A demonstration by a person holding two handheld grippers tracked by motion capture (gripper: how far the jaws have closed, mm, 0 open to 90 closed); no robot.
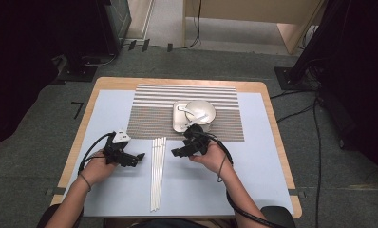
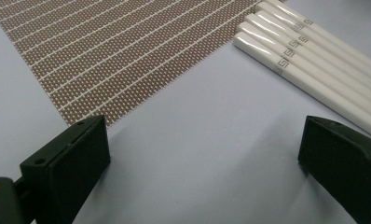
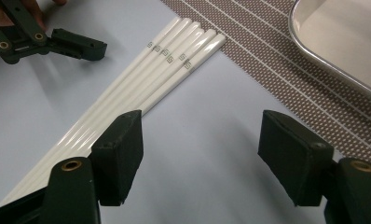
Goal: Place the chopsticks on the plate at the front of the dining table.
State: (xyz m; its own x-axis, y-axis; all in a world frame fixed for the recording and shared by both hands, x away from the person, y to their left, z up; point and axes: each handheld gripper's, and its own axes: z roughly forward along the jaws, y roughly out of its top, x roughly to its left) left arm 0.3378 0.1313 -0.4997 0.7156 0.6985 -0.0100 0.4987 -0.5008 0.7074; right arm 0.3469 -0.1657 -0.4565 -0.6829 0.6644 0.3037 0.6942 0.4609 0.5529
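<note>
Row of long white glossy chopsticks [image 1: 157,172] lying lower centre on pale blue surface [image 1: 263,156], touching nothing. Left tongs [image 2: 202,154] and right tongs [image 3: 200,156] both hovering open, empty, flanking bundle. Advising: isolating the outermost stick near its printed end, closing squarely, avoiding neighbours.

The wooden table [image 1: 268,102] carries a pale blue sheet [image 1: 263,156], on which white chopsticks [image 1: 157,173] lie between both grippers and a brown striped mat [image 1: 154,118] lies beyond them.
</note>
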